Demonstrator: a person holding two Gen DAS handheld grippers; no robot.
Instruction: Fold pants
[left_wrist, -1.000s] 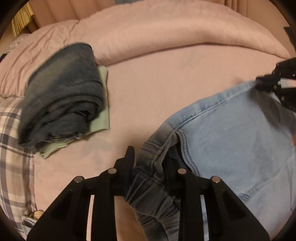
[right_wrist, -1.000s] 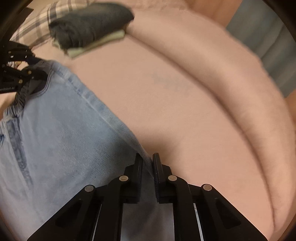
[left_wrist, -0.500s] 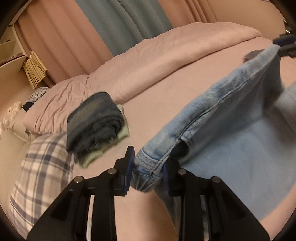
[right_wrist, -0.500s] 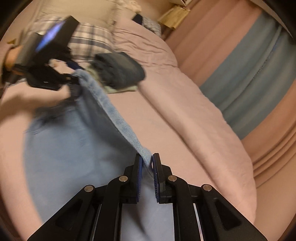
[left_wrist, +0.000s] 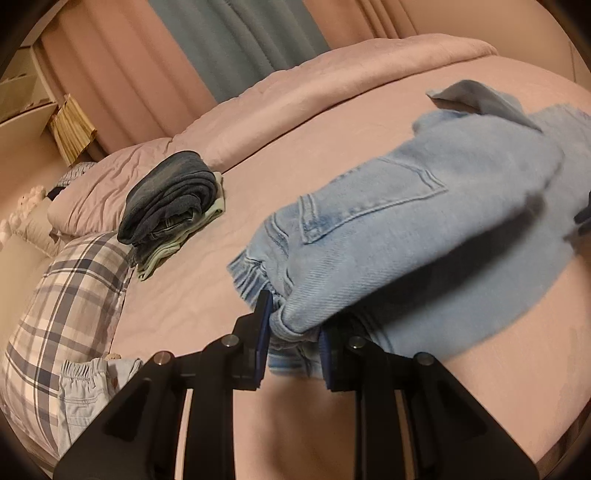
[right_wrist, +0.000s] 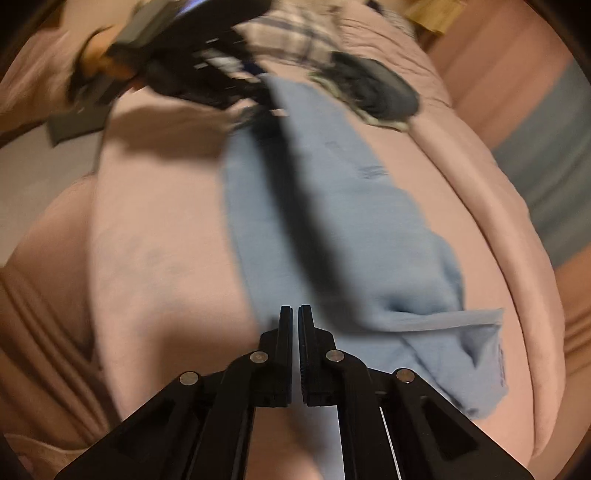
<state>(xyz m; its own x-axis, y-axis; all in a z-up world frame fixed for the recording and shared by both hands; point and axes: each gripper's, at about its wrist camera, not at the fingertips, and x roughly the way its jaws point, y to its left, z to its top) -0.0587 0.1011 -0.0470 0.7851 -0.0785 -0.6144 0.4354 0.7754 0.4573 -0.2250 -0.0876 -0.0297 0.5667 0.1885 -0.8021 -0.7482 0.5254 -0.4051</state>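
Since the earlier frames, the light-blue jeans have been swung over and laid lengthwise on the pink bed. Right-wrist view is motion-blurred; the far waistband is hard to make out. The left gripper, angled downward, is closing, its pads pressing on the waistband. The right gripper, pitched steeply down, is clenched with nothing seen between its fingers.

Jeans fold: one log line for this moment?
jeans: doubled lengthwise on bed | left gripper: closing on waistband | right gripper: shut, empty
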